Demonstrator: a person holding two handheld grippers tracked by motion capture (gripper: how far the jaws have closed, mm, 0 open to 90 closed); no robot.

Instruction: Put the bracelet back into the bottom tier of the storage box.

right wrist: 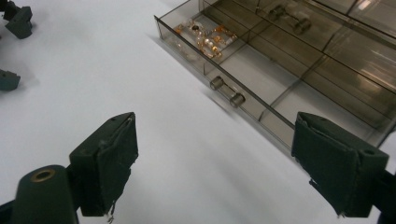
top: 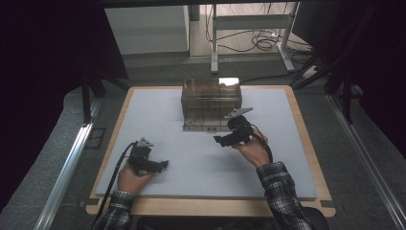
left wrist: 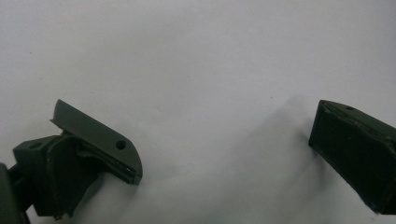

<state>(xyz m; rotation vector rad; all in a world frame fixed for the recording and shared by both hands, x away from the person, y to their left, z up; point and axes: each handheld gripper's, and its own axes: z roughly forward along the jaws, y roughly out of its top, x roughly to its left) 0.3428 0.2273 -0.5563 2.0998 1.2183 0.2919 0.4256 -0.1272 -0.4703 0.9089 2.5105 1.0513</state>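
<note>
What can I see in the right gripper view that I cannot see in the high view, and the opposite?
Right gripper view alone: the open drawer of the clear organizer has dividers, small gold-coloured pieces lie in one compartment, and its front carries a handle.

High view alone: the whole organizer standing at the far middle of the table, both hands, the checked sleeves, and the floor cables beyond.

Both: the white table surface, the organizer, and the right gripper with jaws apart, pointing near the drawer.
</note>
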